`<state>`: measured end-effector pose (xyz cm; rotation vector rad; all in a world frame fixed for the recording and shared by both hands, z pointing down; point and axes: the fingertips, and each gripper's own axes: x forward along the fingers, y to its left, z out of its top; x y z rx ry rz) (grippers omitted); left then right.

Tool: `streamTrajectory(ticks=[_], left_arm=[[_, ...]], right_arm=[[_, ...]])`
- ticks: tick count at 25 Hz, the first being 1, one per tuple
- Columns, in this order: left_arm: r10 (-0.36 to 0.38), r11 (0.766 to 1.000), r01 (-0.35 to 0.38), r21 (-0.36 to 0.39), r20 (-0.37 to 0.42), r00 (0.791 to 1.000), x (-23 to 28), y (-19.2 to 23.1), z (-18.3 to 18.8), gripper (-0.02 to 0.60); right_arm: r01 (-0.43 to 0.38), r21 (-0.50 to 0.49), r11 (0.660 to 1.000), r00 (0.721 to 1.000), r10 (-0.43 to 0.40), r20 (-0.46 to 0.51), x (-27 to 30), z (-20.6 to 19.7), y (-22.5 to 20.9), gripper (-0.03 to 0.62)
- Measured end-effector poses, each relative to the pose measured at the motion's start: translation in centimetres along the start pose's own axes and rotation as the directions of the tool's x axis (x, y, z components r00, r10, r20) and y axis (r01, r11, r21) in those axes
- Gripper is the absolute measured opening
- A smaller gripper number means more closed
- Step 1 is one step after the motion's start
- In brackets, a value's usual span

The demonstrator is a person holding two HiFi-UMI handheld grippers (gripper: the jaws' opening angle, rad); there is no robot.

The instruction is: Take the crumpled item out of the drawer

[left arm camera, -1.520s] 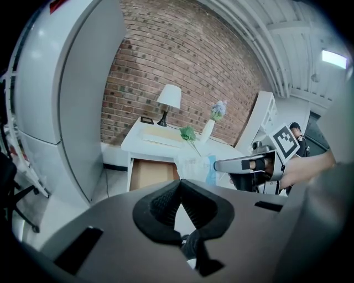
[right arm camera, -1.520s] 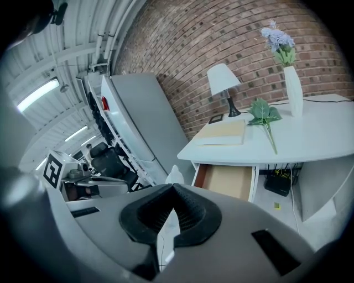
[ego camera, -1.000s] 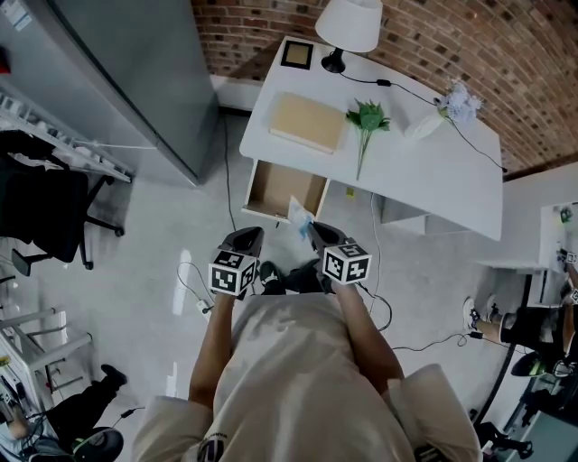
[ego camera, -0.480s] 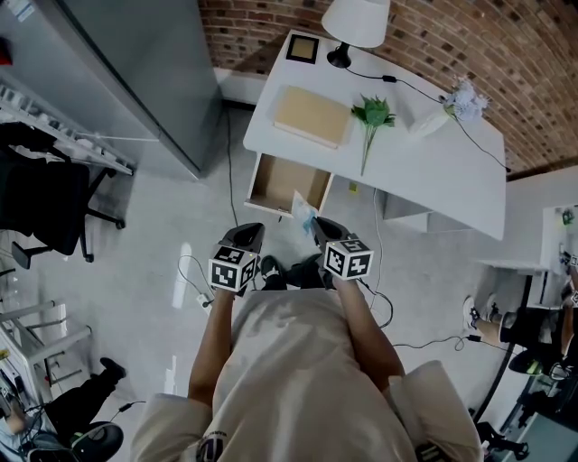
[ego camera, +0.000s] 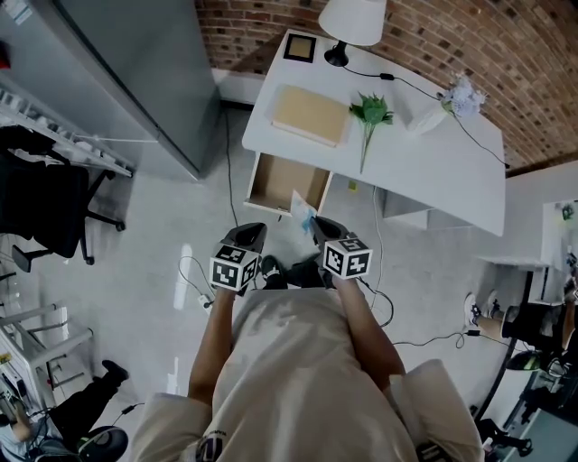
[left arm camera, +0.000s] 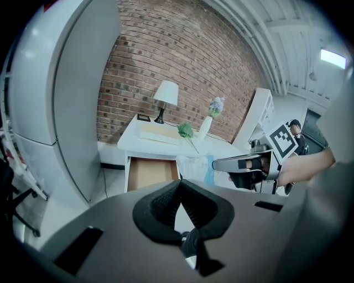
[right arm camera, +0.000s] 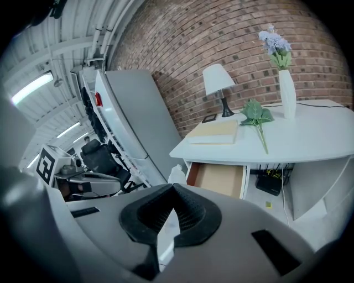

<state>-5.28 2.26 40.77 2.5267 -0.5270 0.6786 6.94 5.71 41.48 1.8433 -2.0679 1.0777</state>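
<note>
The crumpled item, a white and pale blue plastic bag, hangs in the air in front of the open drawer, outside it. My right gripper is shut on its lower end. The left gripper view shows the bag at the tip of the right gripper. In the right gripper view, a white lump of the bag shows above the right gripper's closed pads. My left gripper hovers beside it, shut on nothing, its pads meeting. The drawer looks empty inside.
A white desk carries a tan pad, a lamp, a green sprig, a vase of flowers and a small frame. A grey cabinet stands left, with a dark chair. Cables lie on the floor.
Hardly anything: both grippers and the bag keep their places in front of the drawer. Only the head view has shifted a little.
</note>
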Motion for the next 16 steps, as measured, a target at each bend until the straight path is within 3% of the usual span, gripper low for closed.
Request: streamTrajectory(ticks=[16], left_arm=[[-0.006,1.0,0.006,-0.002,0.0,1.0,0.07,0.09,0.11,0.015]], right_arm=[[-0.015,-0.013,1.0,1.0,0.015,0.01,0.01,0.64,0.29,0.025]])
